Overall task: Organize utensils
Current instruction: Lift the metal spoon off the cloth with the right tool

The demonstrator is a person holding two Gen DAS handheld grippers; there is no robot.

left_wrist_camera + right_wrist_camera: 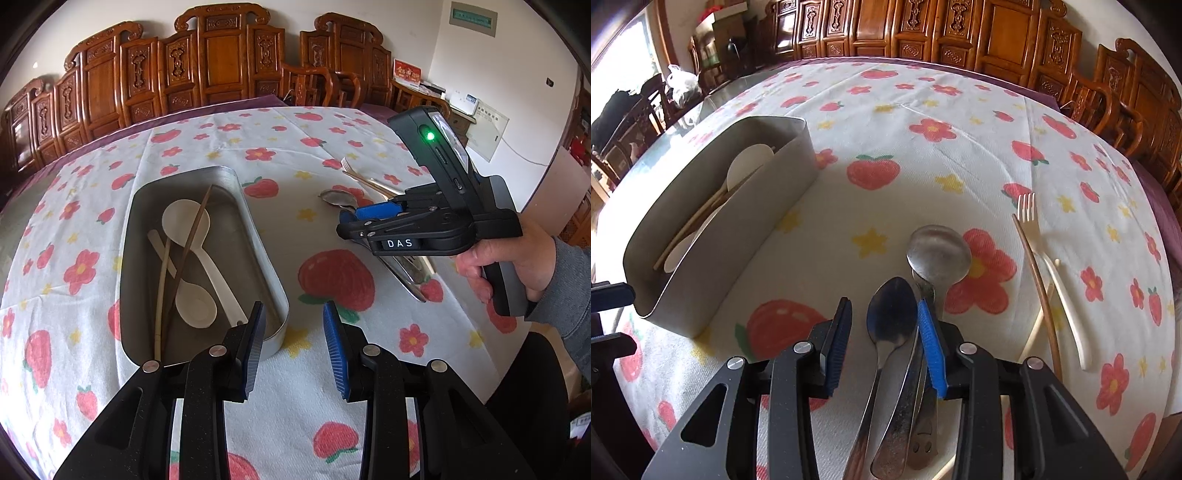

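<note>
Desk: round, draped in a soft white cloth [207,155] printed with red strawberries, red flowers and yellow stars.
Metal tray: a dull grey, rounded-corner steel tray [258,236] on the left of the desk; it holds two smooth white spoons [186,221], a pale stick and a thin dark chopstick crossing them.
Loose utensils: two shiny steel spoons [892,314] lie side by side on the cloth to the right of the tray, one bowl round, one oval; further right lie a cream plastic fork [1032,221] and a brown chopstick [1039,288].
Left hand-held gripper [293,347]: black, ribbed blue pads, jaws apart, just by the tray's near end, holding nothing.
Right hand-held gripper [884,343]: jaws apart, straddling the oval spoon's neck, not clamped.
</note>
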